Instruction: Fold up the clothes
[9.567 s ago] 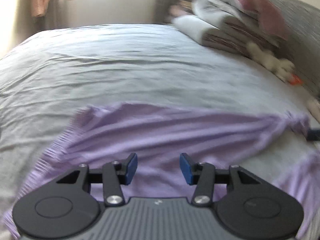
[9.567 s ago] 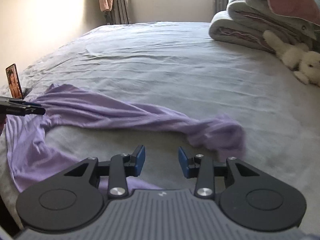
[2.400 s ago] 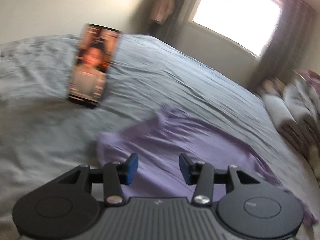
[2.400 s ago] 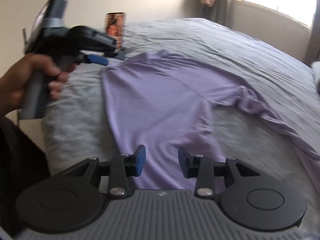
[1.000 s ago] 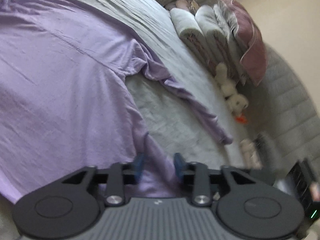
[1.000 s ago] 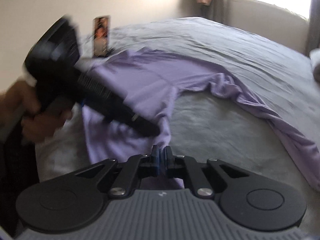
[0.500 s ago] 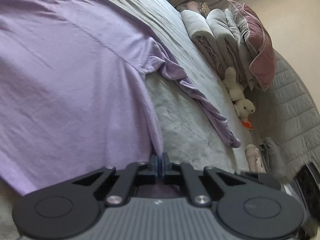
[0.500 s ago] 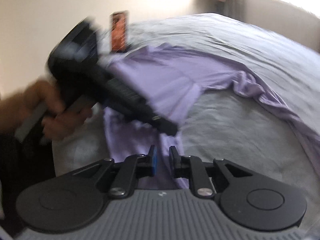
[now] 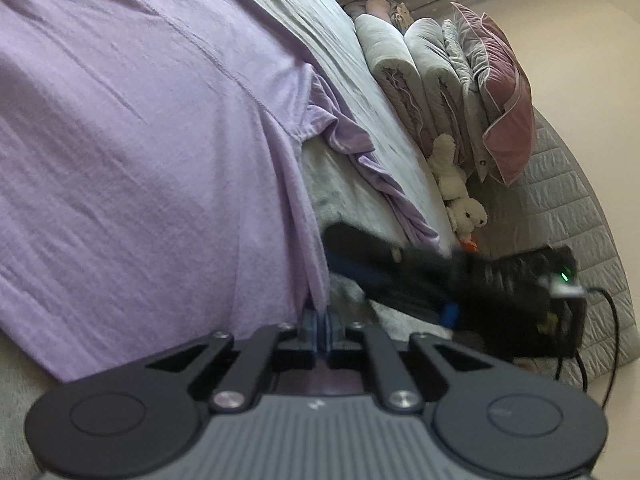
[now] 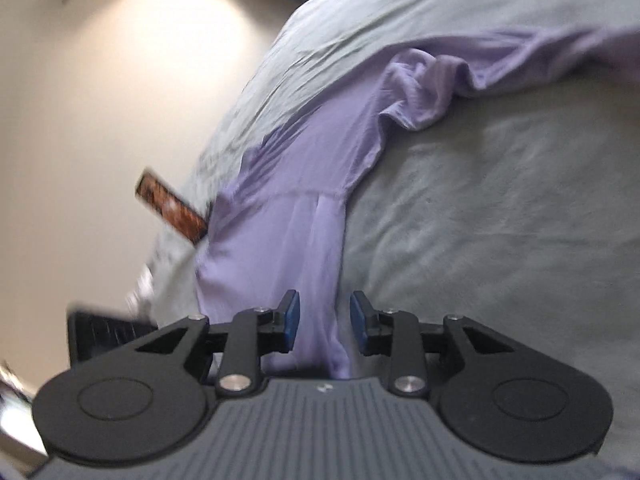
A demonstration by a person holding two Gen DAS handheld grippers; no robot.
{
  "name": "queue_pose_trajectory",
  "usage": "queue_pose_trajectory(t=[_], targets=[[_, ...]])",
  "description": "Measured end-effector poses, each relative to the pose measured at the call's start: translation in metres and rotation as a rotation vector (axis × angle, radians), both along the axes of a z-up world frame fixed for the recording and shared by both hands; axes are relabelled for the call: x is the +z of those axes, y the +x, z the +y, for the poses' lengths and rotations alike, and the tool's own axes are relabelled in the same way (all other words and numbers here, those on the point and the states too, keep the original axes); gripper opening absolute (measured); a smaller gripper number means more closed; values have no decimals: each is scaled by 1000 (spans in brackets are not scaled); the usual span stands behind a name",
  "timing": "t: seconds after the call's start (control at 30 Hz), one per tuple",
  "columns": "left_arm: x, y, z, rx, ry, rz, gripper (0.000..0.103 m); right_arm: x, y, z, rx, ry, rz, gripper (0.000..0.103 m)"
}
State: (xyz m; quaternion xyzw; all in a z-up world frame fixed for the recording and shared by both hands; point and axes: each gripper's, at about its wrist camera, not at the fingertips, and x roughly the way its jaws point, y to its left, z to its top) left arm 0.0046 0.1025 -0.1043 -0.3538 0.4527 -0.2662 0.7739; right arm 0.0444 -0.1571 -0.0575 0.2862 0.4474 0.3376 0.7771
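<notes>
On my left wrist view the lilac long-sleeved top (image 9: 132,152) lies spread over the grey bedsheet (image 9: 352,188), and my left gripper (image 9: 322,326) has its blue pads pinched together on the garment's side edge. Just right of it sits my right gripper (image 9: 400,276), blurred. Folded duvets (image 9: 424,80) and a white plush toy (image 9: 460,196) lie further right. On the right wrist view, the pads stand apart, with what looks like the top's edge between them.
</notes>
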Motion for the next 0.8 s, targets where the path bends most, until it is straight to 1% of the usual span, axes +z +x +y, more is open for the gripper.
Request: queue_pose_trajectory(t=[0.1, 0.23, 0.3, 0.37, 0.4, 0.43, 0.5, 0.57, 0.6, 0.7, 0.8], targets=[[-1, 1, 1, -6, -6, 1, 6, -8, 13, 4, -51, 85, 73, 33], [-2, 2, 3, -13, -19, 2, 6, -13, 21, 1, -90, 152, 113, 32], [-2, 3, 4, -17, -24, 5, 6, -17, 24, -2, -113, 191, 142, 26], [-2, 3, 5, -22, -26, 6, 6, -22, 28, -4, -130, 219, 170, 16], [-2, 3, 5, -24, -27, 5, 6, -24, 30, -4, -138, 232, 187, 13], [-1, 3, 5, -27, -27, 3, 6, -27, 32, -5, -144, 243, 204, 5], [0, 3, 5, -33, -27, -1, 6, -29, 35, -5, -151, 255, 228, 3], [1, 3, 4, -39, -26, -4, 6, -24, 36, -6, -164, 249, 220, 3], [1, 3, 4, -41, -24, -6, 7, -20, 37, -8, -179, 233, 200, 3], [4, 3, 2, -51, -11, -13, 8, -7, 39, -16, -258, 179, 121, 3], [7, 4, 0, -60, 7, -19, 11, 2, 40, -25, -335, 150, 47, 4]])
